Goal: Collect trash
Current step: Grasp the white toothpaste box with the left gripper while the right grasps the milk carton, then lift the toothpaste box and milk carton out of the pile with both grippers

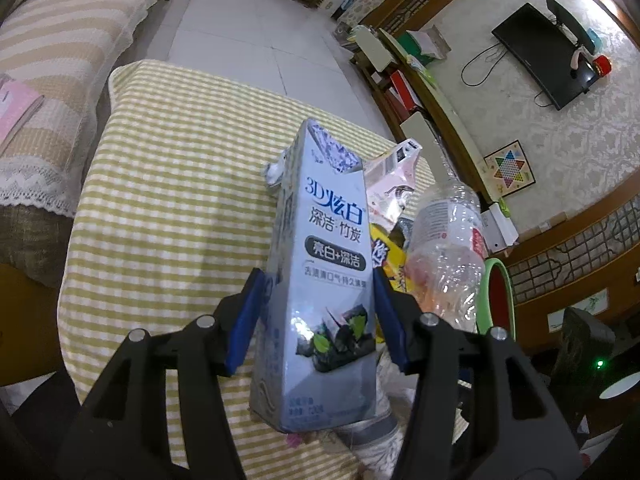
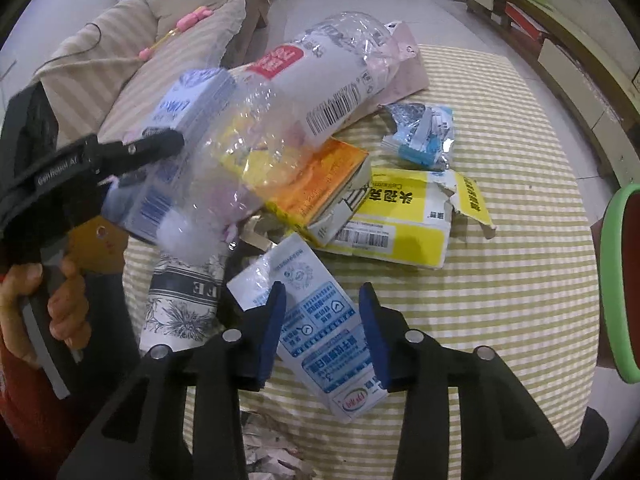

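The left gripper [image 1: 316, 312] is clamping a pale blue toothpaste box [image 1: 320, 272], its blue pads pressing on the two long sides about halfway up the box. The box is standing lengthwise between the fingers, its long axis running straight away from the wrist camera, with the torn-open end pointing out over the green-and-white checked tablecloth [image 1: 168, 184]. In the right wrist view a person's hand [image 2: 60, 300] is gripping that tool's handle at the left edge.

The right gripper [image 2: 322, 332] is closing on a flattened white-and-blue milk carton [image 2: 316, 328], jaws narrowed with the carton between the pads; both pads are looking pressed against its edges, though the far pad's contact is hard to confirm from this angle. The carton is lying flat on the cloth, its long axis running diagonally from upper left to lower right, logo end nearest the camera.

Just beyond, a crushed clear plastic bottle [image 2: 280, 112] is tilting across the heap, over a yellow medicine box [image 2: 400, 220] and an orange box [image 2: 320, 176]. A green-rimmed bin [image 2: 616, 280] is showing at the right edge.
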The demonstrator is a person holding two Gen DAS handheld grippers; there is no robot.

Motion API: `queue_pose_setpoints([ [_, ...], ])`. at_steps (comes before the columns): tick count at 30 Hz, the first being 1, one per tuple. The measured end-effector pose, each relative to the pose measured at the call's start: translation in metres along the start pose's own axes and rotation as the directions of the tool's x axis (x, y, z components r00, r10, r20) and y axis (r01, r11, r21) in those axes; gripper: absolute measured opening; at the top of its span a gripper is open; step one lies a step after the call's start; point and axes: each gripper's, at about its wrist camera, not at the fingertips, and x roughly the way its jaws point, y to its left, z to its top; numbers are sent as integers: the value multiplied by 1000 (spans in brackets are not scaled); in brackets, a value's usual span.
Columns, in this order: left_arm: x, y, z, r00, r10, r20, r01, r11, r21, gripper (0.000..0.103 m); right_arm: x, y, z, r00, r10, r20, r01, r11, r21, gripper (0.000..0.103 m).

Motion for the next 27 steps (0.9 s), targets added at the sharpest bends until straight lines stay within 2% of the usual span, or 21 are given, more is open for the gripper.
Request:
queue_pose_setpoints([
  [4, -4, 0, -3, 1000, 30, -4, -30, 1000, 6, 52, -2, -5, -6, 1000, 22, 5, -23, 999, 25, 46],
  [10, 7, -10, 3, 995, 98, -21, -97, 994, 54, 58, -4, -4, -15, 999, 37, 16, -38, 999, 25, 57],
  [13, 15, -14, 10, 984, 180, -10, -179, 980, 90, 82, -5, 1, -20, 1000, 17, 16, -17, 1000, -21, 63],
  [16, 22, -13, 17, 982, 189, -13, -186, 977, 107, 80, -4, 5, -24, 1000, -2, 16, 3, 998, -59, 68],
  [17, 24, -12, 18, 981, 196, -16, -193, 975, 113, 68, -2, 6, -25, 1000, -5, 15, 6, 998, -70, 68],
  [19, 29, -10, 19, 979, 202, -32, -197, 973, 119, 56, 3, 5, -26, 1000, -22, 9, 22, 995, -94, 72],
  [21, 28, -1, 17, 981, 192, -37, -188, 977, 104, 56, 9, 7, -25, 999, -48, 2, 48, 991, -124, 75],
  [22, 27, 0, 16, 979, 200, -35, -195, 976, 101, 60, 11, 7, -25, 999, -50, 1, 50, 990, -134, 75],
  [23, 25, 1, 15, 973, 229, -25, -225, 969, 104, 69, 14, 7, -26, 999, -51, -1, 50, 989, -139, 76],
  [27, 24, 8, 10, 964, 266, -24, -262, 958, 118, 78, 23, 5, -26, 999, -53, -15, 50, 988, -145, 76],
])
